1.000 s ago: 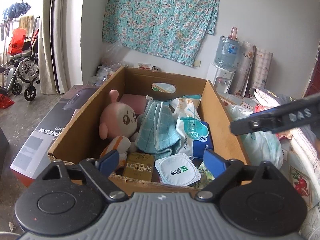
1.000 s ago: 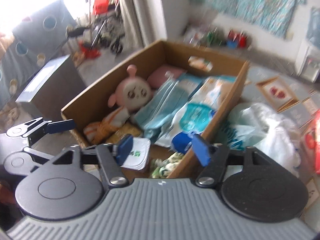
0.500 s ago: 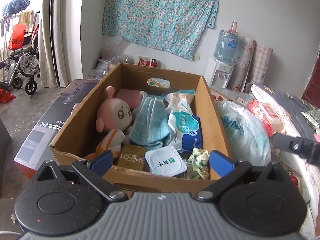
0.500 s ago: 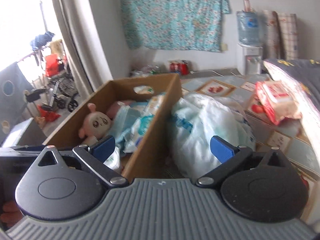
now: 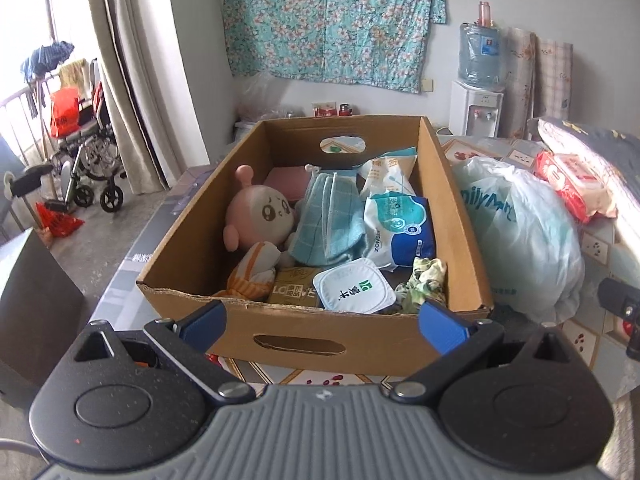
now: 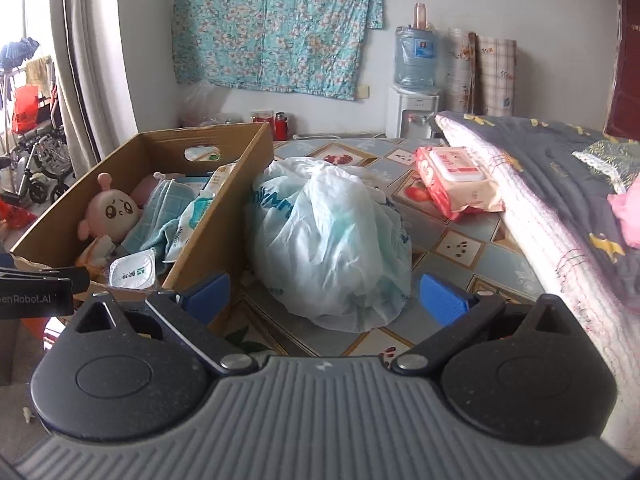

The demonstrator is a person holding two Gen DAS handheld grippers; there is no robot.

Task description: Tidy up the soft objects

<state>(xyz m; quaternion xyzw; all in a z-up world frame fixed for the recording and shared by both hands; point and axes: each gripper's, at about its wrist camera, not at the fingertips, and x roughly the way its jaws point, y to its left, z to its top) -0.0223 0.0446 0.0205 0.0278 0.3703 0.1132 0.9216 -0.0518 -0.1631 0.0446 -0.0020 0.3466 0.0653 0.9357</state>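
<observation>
Now both grippers stand wide open and empty: the right gripper (image 6: 324, 294) has swung off the cardboard box (image 5: 316, 336) to frame the white plastic bag (image 6: 328, 240) ahead, while the left gripper (image 5: 323, 320) has backed off the box, so the bag likely goes next.

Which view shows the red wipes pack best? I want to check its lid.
The right wrist view: the red wipes pack lies in full sight past the plastic bag, white lid facing up. In the left wrist view it sits near the right edge, smaller and distorted.
</observation>
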